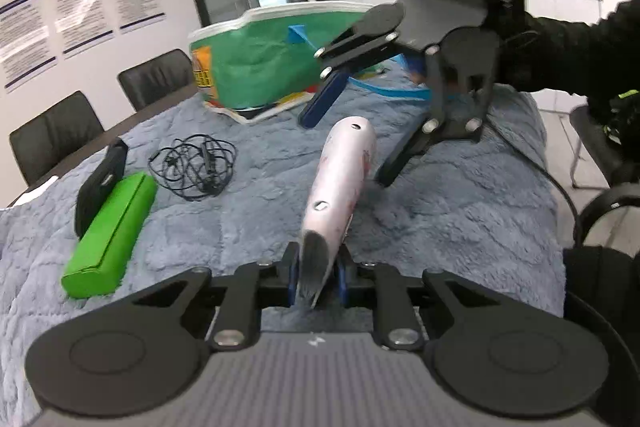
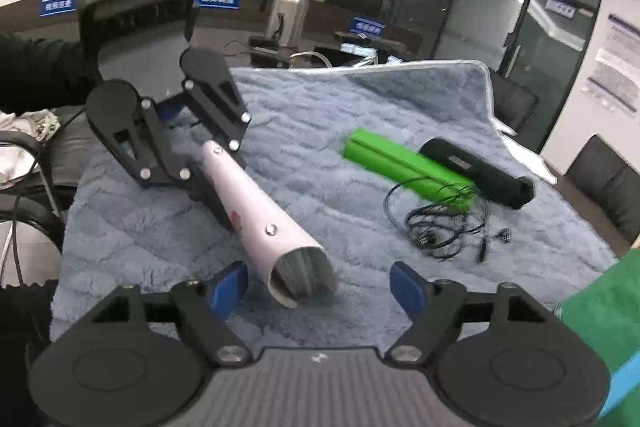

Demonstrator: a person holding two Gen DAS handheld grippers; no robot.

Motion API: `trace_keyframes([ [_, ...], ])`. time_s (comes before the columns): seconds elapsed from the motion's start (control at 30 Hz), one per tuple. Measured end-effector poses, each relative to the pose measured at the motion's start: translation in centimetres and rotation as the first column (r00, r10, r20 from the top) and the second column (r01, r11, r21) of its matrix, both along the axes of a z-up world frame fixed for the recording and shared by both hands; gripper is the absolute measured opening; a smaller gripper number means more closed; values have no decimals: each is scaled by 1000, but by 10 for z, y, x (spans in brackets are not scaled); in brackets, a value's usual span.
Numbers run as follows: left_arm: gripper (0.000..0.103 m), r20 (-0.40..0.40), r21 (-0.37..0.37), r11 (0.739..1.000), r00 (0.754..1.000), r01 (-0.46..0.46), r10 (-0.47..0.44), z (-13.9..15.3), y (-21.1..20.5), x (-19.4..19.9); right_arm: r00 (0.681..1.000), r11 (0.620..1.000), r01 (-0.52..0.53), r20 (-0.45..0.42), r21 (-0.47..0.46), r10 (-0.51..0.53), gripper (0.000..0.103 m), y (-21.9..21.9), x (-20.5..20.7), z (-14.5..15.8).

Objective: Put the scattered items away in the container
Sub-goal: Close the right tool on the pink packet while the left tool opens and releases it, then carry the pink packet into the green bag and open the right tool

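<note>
two grippers at work over the blue fleece blanket (image 1: 460, 211) on the worktop. left gripper (image 1: 316, 277) pinching the near, grey-lined open end of a pale pink rolled case (image 1: 340, 179), jaws pressed tight against it. case held tilted, far end pointing toward the green bag (image 1: 260, 67), which stands open at the far side of the blanket and looks to be the container. right gripper (image 2: 320, 283) spread wide, blue pads (image 2: 230, 285) either side of the case's far mouth but apart from it, nothing held.

probably mid-handover or a two-point support before carrying the case to the bag. to do it well: bring the right jaws in around the mouth of the roll squarely, not on the thin rim alone, since the soft wall may fold or slip. keep the left pinch firm until the other end is secure. lift level so the roll does not swing, then feed it mouth-first into the bag opening, clear of the blue strap (image 1: 298, 33).

left for later, well apart on the blanket: green box (image 1: 112, 239) touching a black case (image 1: 100, 183), and a tangled black cable (image 1: 192, 167) just beside them
</note>
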State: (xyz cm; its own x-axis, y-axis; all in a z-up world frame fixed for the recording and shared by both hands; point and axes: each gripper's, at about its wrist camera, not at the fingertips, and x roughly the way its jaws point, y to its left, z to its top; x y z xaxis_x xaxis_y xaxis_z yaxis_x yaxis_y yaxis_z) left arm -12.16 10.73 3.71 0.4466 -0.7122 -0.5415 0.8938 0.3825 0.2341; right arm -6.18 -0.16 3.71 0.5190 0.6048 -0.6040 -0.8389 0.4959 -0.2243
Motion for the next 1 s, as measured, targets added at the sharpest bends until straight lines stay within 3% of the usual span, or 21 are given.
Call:
trace_keyframes([
  [0.07, 21, 9, 8, 1000, 1000, -3, 3, 0, 0, -2, 1000, 1000, -20, -17, 12, 20, 61, 6, 3, -5],
  [0.13, 34, 24, 34, 999, 1000, -19, 18, -1, 1, -4, 999, 999, -48, -18, 18, 49, 57, 10, 4, -7],
  [0.17, 42, 37, 49, 998, 999, -39, 37, -3, 1, -5, 997, 998, -67, -31, 23, 67, 33, 12, 3, -6],
  [0.27, 40, 61, 37, 997, 996, -69, 67, 0, 5, -8, 991, 991, -109, -69, 75, 114, 16, 12, 1, 1],
  [0.3, 35, 64, 23, 997, 996, -70, 69, 2, 7, -9, 989, 989, -114, -80, 95, 122, 15, 12, 1, 4],
  [0.4, 35, 39, 4, 999, 998, -52, 52, 8, 11, -4, 981, 985, -108, -144, 133, 127, 16, 7, 4, 3],
  [0.5, 45, 22, 8, 999, 999, -39, 39, 5, 8, 1, 990, 990, -25, -136, 141, 45, 32, -2, 11, -5],
  [0.57, 53, 5, 28, 999, 1000, -21, 21, 2, 5, 5, 994, 989, 0, -113, 145, 17, 33, -9, 7, -5],
  [0.63, 55, -7, 36, 999, 1000, -17, 17, 1, 3, 9, 996, 990, -3, -87, 142, 16, 34, -11, 2, -4],
  [0.77, 60, -42, 29, 1000, 999, 10, -9, 5, 4, 22, 994, 987, -34, -98, 157, 50, 16, -7, -2, -3],
  [0.9, 74, -89, 28, 1000, 996, -5, 8, 7, 11, 46, 994, 989, -88, -47, 115, 94, 12, 2, -18, -2],
  [1.0, 78, -120, -10, 1000, 992, 23, -24, 8, 15, 52, 995, 992, -100, -14, 77, 101, 12, 3, -26, -7],
])
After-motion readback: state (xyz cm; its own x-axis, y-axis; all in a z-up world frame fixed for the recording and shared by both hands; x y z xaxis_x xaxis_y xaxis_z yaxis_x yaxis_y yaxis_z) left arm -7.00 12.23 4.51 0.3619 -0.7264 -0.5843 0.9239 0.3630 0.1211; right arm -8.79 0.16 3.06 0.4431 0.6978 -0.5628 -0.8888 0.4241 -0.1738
